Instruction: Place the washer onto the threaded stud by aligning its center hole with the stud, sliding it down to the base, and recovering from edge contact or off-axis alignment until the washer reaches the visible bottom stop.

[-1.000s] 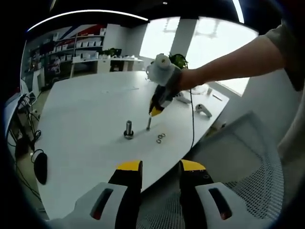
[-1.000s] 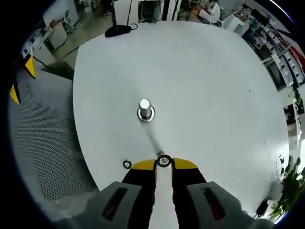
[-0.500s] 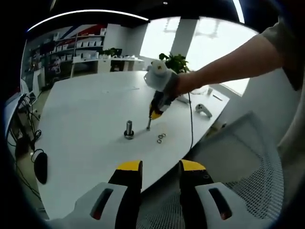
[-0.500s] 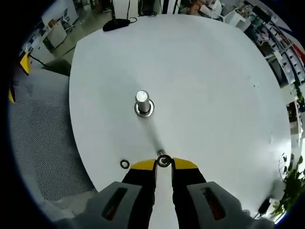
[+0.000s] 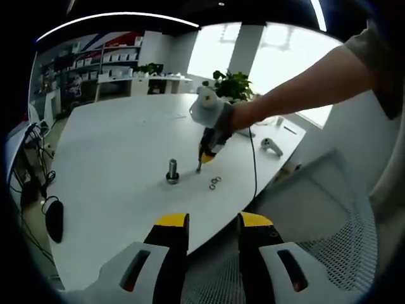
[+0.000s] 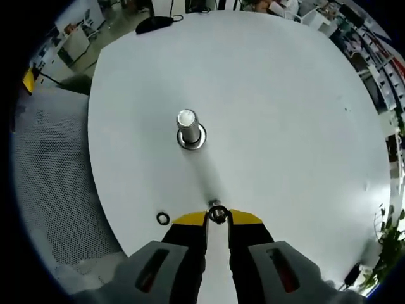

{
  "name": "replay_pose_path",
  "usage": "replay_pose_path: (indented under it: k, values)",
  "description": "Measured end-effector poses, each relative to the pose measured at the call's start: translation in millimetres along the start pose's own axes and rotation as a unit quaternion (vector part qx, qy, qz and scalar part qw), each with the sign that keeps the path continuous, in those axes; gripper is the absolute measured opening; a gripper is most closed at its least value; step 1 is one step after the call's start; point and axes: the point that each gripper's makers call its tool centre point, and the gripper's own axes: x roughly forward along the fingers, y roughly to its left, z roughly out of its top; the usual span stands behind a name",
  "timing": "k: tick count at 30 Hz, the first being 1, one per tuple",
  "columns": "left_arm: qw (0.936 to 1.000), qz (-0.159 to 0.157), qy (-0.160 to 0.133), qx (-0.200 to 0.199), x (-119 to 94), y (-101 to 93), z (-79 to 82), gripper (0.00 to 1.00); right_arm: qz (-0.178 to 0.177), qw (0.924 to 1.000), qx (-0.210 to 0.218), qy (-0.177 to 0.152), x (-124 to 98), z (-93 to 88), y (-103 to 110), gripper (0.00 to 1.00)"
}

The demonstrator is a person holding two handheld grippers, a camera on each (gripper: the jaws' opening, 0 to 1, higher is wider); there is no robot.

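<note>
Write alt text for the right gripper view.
The right gripper pinches a washer above a white table, short of the upright threaded stud ahead. A spare washer lies near the table's edge.

An open-plan office or lab workroom with a large meeting bench.

A broad white bench (image 5: 120, 145) with rounded corners takes up the middle of the room, and a grey mesh office chair (image 5: 319, 209) is pulled up at its edge. In the left gripper view, white shelving (image 5: 117, 60) packed with small boxes lines the far wall, with a second long counter (image 5: 158, 81) below it, a potted plant (image 5: 233, 83) by bright windows (image 5: 278, 60), and strip ceiling lights (image 5: 120, 18). Cables (image 5: 35, 168) and a dark computer mouse (image 5: 54, 220) lie beside the bench.
</note>
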Motion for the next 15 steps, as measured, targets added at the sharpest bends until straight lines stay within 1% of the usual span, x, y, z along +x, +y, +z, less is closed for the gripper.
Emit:
replay_pose_path:
  k: [4, 11, 15]
  values:
    - [1.0, 0.001, 0.0, -0.001, 0, 0.4, -0.2, 0.29, 0.002, 0.9999, 0.0, 0.012, 8, -5.1, 1, 0.14]
    - [1.0, 0.007, 0.002, -0.005, 0, 2.4, -1.2, 0.28, 0.005, 0.9999, 0.006, 0.014, 19, -8.4, 2, 0.14]
    - [0.9999, 0.008, 0.002, -0.006, 0, 3.0, -1.3, 0.29, 0.006, 0.9997, 0.009, 0.022, 24, -13.8, 2, 0.14]
